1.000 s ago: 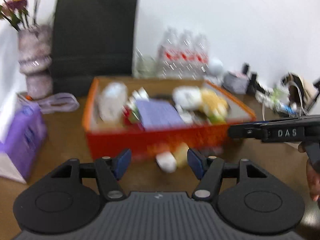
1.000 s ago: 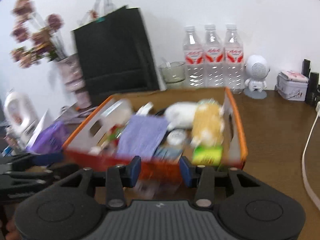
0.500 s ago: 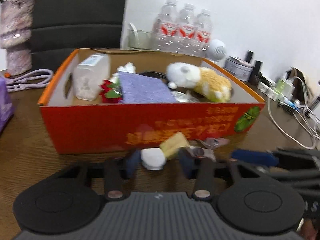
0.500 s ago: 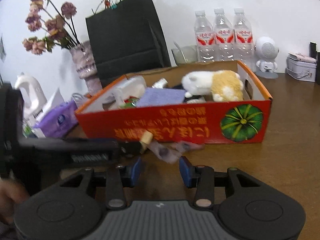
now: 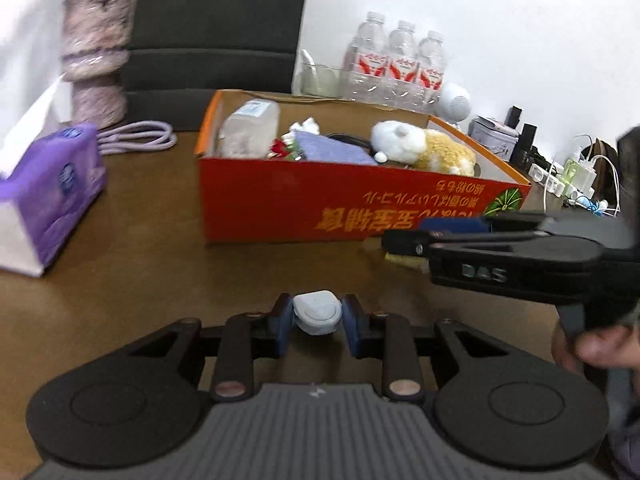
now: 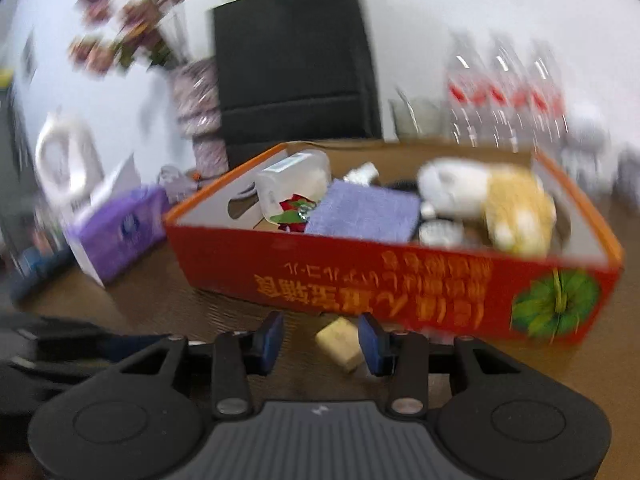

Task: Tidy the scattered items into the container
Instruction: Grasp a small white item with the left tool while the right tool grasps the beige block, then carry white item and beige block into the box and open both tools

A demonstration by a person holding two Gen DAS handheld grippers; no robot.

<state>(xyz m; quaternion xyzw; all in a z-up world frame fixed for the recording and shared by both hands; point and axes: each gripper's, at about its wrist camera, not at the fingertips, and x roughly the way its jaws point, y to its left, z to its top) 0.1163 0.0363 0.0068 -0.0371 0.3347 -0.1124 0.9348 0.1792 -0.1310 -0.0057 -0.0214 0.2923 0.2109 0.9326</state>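
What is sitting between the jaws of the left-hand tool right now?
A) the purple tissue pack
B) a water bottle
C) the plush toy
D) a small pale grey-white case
D: the left wrist view shows the small case pinched between the blue pads of the left gripper, while the plush toy lies in the box and the bottles and tissue pack stand apart.

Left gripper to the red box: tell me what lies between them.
Only bare brown table, seen in the left wrist view; the left gripper itself clamps a small white case short of the red box.
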